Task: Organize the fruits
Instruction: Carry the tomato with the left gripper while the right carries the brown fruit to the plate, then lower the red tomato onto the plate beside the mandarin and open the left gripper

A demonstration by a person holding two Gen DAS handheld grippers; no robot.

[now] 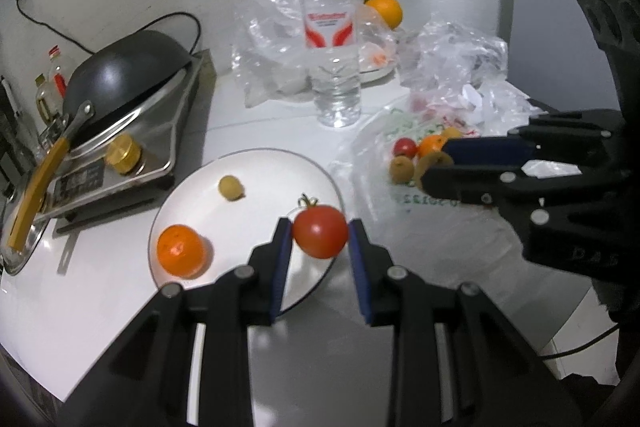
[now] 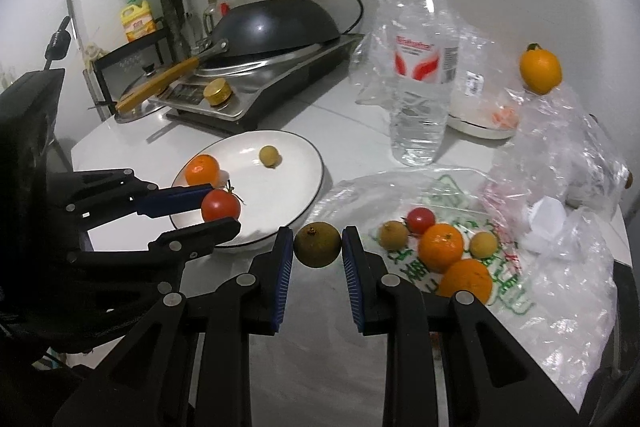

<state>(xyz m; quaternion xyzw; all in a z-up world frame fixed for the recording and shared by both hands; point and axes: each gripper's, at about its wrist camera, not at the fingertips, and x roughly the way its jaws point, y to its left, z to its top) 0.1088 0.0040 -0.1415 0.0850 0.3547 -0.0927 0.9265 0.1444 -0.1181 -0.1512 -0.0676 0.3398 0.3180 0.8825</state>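
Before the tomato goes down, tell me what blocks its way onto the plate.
Nothing visible does. The left gripper is shut on the tomato over the near edge of the plate. The orange and the small brown fruit lie on the plate off to the left, leaving bare plate beneath the tomato.

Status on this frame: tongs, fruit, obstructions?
Left tongs shut on red tomato over white plate. Right tongs shut on brown round longan. Nothing blocking.
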